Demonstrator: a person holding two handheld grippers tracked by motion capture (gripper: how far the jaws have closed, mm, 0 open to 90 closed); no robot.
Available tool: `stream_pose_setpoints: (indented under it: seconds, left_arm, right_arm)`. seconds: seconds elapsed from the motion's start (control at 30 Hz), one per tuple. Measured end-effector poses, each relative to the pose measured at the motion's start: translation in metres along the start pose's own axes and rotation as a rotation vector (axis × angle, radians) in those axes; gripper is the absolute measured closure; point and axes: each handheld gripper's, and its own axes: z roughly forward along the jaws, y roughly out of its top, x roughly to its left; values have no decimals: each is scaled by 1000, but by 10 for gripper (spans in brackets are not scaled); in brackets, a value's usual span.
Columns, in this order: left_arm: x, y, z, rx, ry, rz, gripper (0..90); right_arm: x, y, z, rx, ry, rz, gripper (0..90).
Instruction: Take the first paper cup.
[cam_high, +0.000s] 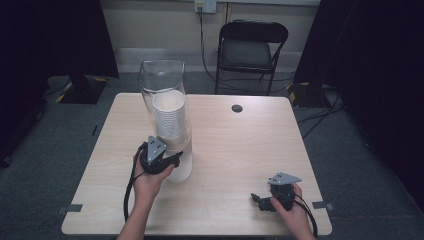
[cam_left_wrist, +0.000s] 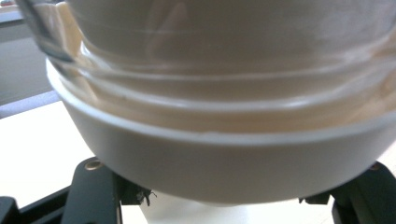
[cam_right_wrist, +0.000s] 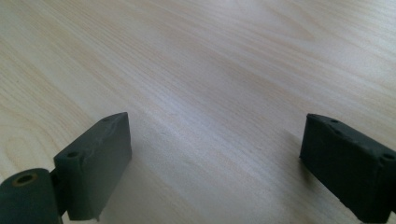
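1. The left gripper (cam_high: 169, 161) has its jaws spread around the white base (cam_left_wrist: 224, 168) of the clear tube dispenser (cam_high: 162, 85); whether they press it, I cannot tell.
2. The dispenser stands upright on the table (cam_high: 235, 150), holding a stack of paper cups (cam_high: 170, 117).
3. The right gripper (cam_high: 261, 200) rests near the front edge, jaws apart, empty.
4. Step in hand: steadying the dispenser. Next likely calls for the right gripper to reach a cup.
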Motion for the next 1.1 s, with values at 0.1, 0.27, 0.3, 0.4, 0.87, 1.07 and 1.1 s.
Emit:
stream_pose_setpoints:
  seconds: [0.1,0.27,0.3,0.4,0.87,1.07,1.1]
  left_arm:
    - [-1,-1,-1,-2,9,9,349]
    - [0,-1,0,-4,7,11,349]
    - [-1,-1,0,-4,11,12,349]
    - [-2,-2,0,-5,17,15,350]
    - [-11,-70,16,292,-20,1,364]
    - [-3,-63,-4,257,-44,30,359]
    - [0,-65,-7,244,-46,8,358]
  right_arm:
    - [0,0,0,0,1,0,81]
    - [0,0,0,0,1,0,81]
    - [0,0,0,0,0,0,81]
    - [0,0,0,0,1,0,81]
    - [0,0,0,0,2,1,81]
    - [0,0,0,0,1,0,80]
    - [0,0,0,1,3,2,80]
